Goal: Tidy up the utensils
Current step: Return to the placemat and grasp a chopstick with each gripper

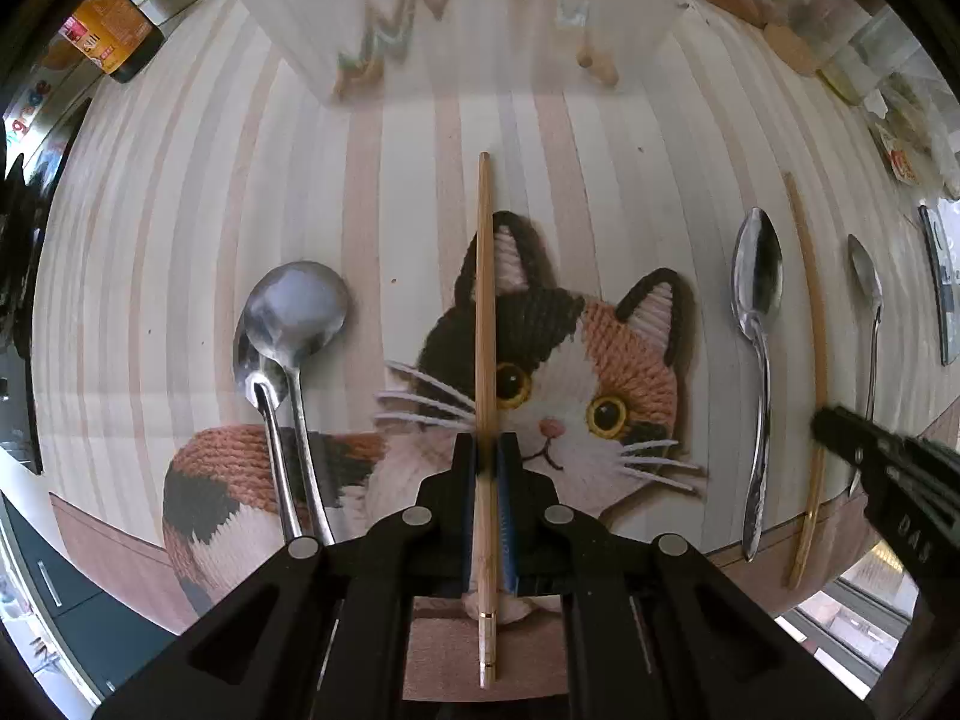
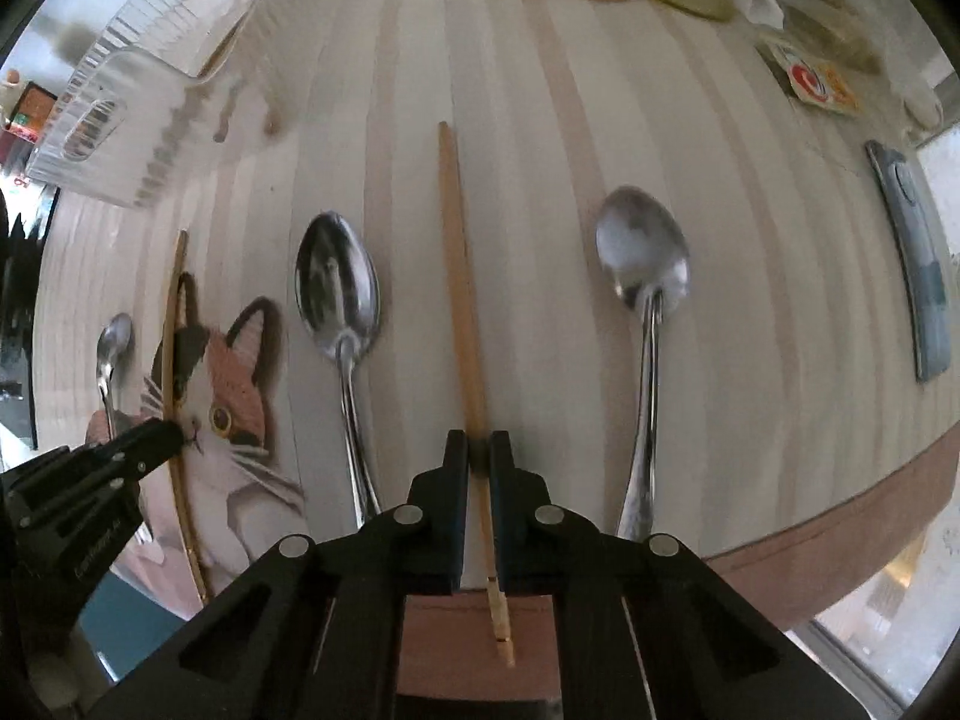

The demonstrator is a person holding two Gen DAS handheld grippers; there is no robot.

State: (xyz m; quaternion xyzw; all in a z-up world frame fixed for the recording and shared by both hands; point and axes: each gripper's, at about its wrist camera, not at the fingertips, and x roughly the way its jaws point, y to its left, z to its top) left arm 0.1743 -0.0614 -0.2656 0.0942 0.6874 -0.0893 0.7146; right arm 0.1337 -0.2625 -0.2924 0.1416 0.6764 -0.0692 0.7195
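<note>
On the striped tablecloth (image 1: 180, 210), printed with a knitted calico cat (image 1: 570, 372), the utensils are laid out in a row. One wooden chopstick (image 1: 485, 360) is clamped between the closed fingers of the left gripper (image 1: 486, 462), its length lying across the cat's face. A second chopstick (image 2: 465, 360) is gripped in the same way by the right gripper (image 2: 478, 459), with its tip directed away from the camera. Two round-bowled spoons (image 1: 288, 324), stacked one upon the other, are seen to the left of the left gripper. Between the two chopsticks a pointed steel spoon (image 2: 337, 288) is placed, and a further spoon (image 2: 645, 264) is placed to the right of the right gripper. At the far edge of the table a translucent plastic organizer bin (image 1: 456, 18) is positioned, in which wooden utensils are faintly visible. A grey handset-like object (image 2: 915, 264) is seen at the far right.
</note>
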